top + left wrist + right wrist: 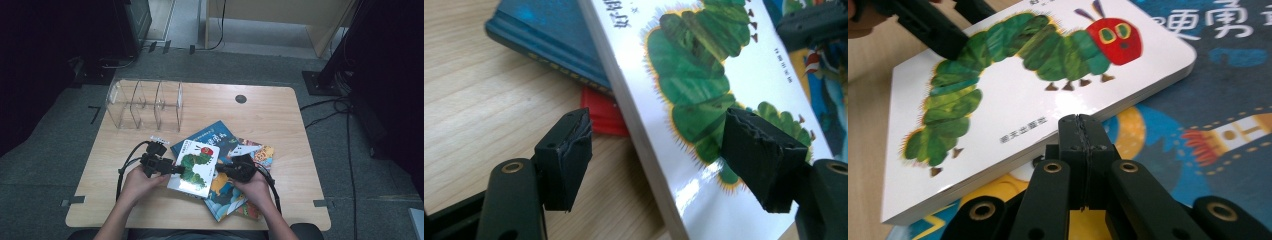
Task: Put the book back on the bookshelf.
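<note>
A white board book with a green caterpillar on its cover lies on top of a spread stack of picture books. My left gripper is at its left edge with the jaws open. In the left gripper view the book's edge runs between them, one jaw over the cover, the other over the table and apart from the book. My right gripper is shut with nothing in it. Its tip sits against the long edge of the white book.
Under the white book lie a blue book and a colourful picture book. A red corner pokes out beneath the blue book. A clear divided organizer stands at the table's back left.
</note>
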`<state>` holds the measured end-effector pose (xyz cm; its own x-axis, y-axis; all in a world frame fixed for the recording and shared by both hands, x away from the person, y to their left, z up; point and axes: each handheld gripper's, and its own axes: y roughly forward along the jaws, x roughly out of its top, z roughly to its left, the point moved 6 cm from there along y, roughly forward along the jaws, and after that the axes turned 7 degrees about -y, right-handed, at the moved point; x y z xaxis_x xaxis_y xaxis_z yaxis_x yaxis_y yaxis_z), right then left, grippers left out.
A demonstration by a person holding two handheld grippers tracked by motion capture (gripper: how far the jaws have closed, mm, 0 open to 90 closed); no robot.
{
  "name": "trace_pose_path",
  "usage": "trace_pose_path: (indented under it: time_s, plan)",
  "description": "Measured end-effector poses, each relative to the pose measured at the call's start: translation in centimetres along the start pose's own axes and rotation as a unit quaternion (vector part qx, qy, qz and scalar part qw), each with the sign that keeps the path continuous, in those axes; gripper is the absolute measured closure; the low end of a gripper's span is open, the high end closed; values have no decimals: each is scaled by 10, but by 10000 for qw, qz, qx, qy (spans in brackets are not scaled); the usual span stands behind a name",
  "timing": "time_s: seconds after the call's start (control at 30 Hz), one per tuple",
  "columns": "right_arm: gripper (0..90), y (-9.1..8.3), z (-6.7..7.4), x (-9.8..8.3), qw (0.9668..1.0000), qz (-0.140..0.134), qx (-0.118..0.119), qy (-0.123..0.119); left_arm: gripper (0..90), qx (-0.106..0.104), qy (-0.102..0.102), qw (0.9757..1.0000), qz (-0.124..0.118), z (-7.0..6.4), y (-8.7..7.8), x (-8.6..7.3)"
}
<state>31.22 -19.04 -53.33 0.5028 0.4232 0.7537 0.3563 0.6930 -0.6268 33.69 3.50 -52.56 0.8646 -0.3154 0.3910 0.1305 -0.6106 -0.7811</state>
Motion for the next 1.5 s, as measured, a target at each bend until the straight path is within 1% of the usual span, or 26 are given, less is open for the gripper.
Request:
trace_pose_path:
  time_s: [0.07, 0.1, 0.23, 0.3, 0.4, 0.5, 0.53, 0.57, 0.6, 0.63, 0.67, 0.77, 0.8, 0.83, 0.9, 0.93, 1.03, 1.07, 1.1, 1.13, 1.17, 1.23, 1.37, 1.43, 1.47, 1.5]
  plan:
    - [898, 0, 5, -1, 10000, 23, 54, -36, 286, -34, -23, 10000, 15, 0, 1, 1]
    - [898, 1, 7, -1, 10000, 10, 75, -60, 286, -110, -61, 9999, 64, -1, 3, 1]
    - [898, 3, 15, -2, 9998, 15, 145, -105, 279, -194, -89, 9997, 144, -3, 6, 2]
    - [899, 5, 19, -2, 9997, -2, 217, -121, 257, -194, -92, 9996, 170, -3, 8, 2]
    - [900, 8, 24, 0, 9996, 9, 219, -198, 231, -174, -249, 9992, 260, -1, 10, 4]
    - [900, 11, 27, 1, 9995, -13, 224, -224, 233, -114, -266, 9990, 336, 0, 9, 6]
    - [900, 12, 28, 2, 9994, -4, 212, -259, 238, -31, -248, 9988, 427, 1, 6, 7]
    - [900, 12, 28, 2, 9994, -4, 212, -259, 242, -31, -248, 9988, 427, 1, 6, 7]
    - [900, 14, 30, 3, 9993, -9, 201, -302, 256, 60, -229, 9990, 389, 0, 1, 9]
    - [900, 14, 30, 3, 9993, -9, 201, -302, 278, 60, -229, 9990, 389, 0, 1, 9]
    - [900, 16, 32, 4, 9993, -13, 198, -324, 315, 111, -172, 9993, 297, 1, -8, 13]
    - [900, 18, 34, 5, 9991, -8, 176, -391, 401, 55, -181, 9995, 249, -4, -22, 20]
    - [900, 18, 34, 5, 9991, -8, 176, -391, 419, 55, -181, 9995, 249, -4, -22, 20]
    - [899, 19, 36, 6, 9988, 10, 157, -457, 449, -35, -151, 9994, 295, -9, -30, 24]
    - [895, 20, 36, 7, 9988, 9, 157, -467, 499, -85, -119, 9994, 312, -12, -33, 26]
    - [893, 21, 36, 7, 9988, 2, 159, -471, 523, -248, -111, 9990, 364, -19, -37, 29]
    - [879, 22, 37, 9, 9986, -7, 138, -501, 603, -446, -110, 9976, 517, -30, -38, 34]
    - [873, 23, 37, 9, 9986, -8, 144, -517, 628, -464, -108, 9972, 571, -34, -37, 35]
    - [867, 24, 37, 10, 9985, -5, 143, -537, 647, -429, -51, 9969, 656, -37, -36, 36]
    - [864, 25, 38, 11, 9983, -5, 139, -564, 657, -397, -46, 9966, 719, -38, -34, 37]
    - [862, 25, 37, 11, 9982, 1, 126, -593, 668, -397, -46, 9966, 719, -38, -34, 37]
    - [844, 27, 38, 13, 9980, -11, 124, -622, 709, -490, -42, 9961, 734, -42, -35, 43]
    - [814, 29, 39, 15, 9976, -18, 158, -673, 739, -394, -6, 9958, 829, -41, -37, 47]
    - [744, 32, 41, 17, 9970, -19, 167, -759, 755, -318, 63, 9953, 913, -40, -41, 51]
    - [710, 33, 40, 18, 9967, -37, 145, -794, 763, -318, 63, 9953, 913, -40, -41, 51]
    - [694, 33, 40, 19, 9967, -37, 140, -804, 771, -166, 266, 9957, 877, -42, -45, 53]
